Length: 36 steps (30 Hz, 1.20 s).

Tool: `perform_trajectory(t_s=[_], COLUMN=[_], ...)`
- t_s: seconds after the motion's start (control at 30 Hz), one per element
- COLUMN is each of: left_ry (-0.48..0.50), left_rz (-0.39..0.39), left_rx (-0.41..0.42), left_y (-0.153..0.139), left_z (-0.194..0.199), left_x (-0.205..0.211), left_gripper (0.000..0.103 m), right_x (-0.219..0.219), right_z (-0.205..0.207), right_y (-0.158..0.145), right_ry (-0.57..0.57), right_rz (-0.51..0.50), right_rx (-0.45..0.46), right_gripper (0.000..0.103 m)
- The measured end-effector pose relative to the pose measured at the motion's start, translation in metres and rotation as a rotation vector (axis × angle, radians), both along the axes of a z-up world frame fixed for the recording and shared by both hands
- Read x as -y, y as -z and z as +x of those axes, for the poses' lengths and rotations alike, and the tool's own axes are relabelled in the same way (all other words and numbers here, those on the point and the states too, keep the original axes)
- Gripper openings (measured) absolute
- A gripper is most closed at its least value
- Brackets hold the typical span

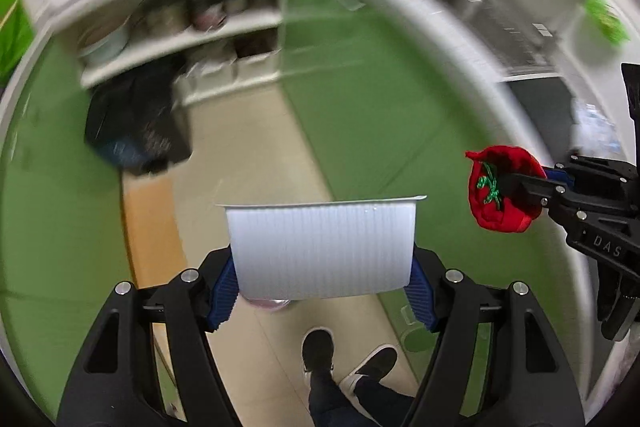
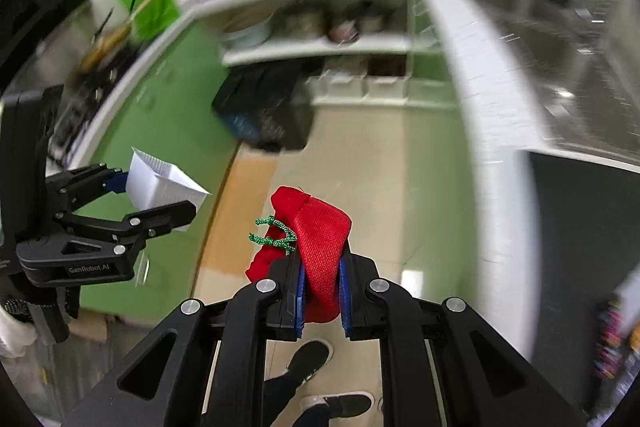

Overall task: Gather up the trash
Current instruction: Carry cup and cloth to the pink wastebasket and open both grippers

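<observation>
- Nearest the left camera: my left gripper (image 1: 322,291), its blue pads (image 1: 224,293) pressed on both sides of a white ribbed tub (image 1: 323,247). Tub is clear of any surface, rim away from me.
- Left gripper also shows in the right view (image 2: 156,193), off to the left of my right tool, tub (image 2: 162,185) between its fingers.
- Right gripper (image 2: 322,297) is clamped, jaws nearly together, on a red cloth pouch (image 2: 320,239). Pouch bulges up past the fingertips and carries a green cord (image 2: 274,237) on its left side.
- From the left view, the right gripper (image 1: 516,185) sits to the right of my left tool, pouch (image 1: 502,197) at its tip.
- Both tools point down over a beige floor (image 1: 256,163) between green cabinets (image 1: 360,99).
- Ahead of both tools: black bin bag (image 2: 266,111) on the floor, in front of white shelves (image 2: 320,47). Background is blurred.
- Below the tools: my two dark shoes (image 1: 318,349).
</observation>
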State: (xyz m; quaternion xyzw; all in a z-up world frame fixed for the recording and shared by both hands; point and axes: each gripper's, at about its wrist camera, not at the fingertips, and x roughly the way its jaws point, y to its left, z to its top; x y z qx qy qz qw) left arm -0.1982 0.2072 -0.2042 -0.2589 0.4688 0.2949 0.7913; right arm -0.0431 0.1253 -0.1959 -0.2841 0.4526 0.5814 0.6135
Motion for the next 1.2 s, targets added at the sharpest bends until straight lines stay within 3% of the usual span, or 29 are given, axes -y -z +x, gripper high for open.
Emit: perform_trajectory(t_s=[0.13,0.33,0.5,0.6,0.73,0.83,1.1,1.2], left_ry=[-0.07,-0.127,-0.156,-0.162,-0.181,-0.209,-0.326,-0.367], left_rz=[-0.072,-0.171,-0.209,-0.195,-0.223,-0.23,-0.227,-0.217], left_rx=[-0.033,-0.067,-0.091,-0.122,-0.109,-0.106,-0.074,-0.055], left_y=[0.079,0.235,0.33,0.375,0.416,0.429,0.419,0.409], left_z=[-0.03,-0.047,-0.051,-0.051,-0.057,-0.068,-0.121,-0.14], left_x=[-0.026,-0.051,-0.061,-0.066,-0.073,-0.081,-0.097,-0.103], left_gripper=[0.069,0.069,0.071,0.079,0.098,0.1,0.1,0.1], right_x=[-0.031,-0.059,-0.062,-0.063,-0.067,-0.072,-0.098,-0.111], right_z=[-0.022,-0.032,-0.038,-0.041,-0.044,-0.053,-0.094,-0.108], right_y=[0.074,0.206,0.286,0.321,0.358,0.379,0.412,0.421], right_ry=[-0.057,-0.084,-0.092,-0.102,-0.115,-0.13,-0.202,-0.221], right_rz=[-0.072,-0.171,-0.229,-0.255,-0.282,-0.294,-0.299,-0.3], right_rx=[-0.02,-0.04,-0.051,-0.052,-0.051,-0.063,-0.118,-0.122], right_gripper=[0.013,0.013,0.013,0.013,0.013,0.013,0.013,0.018])
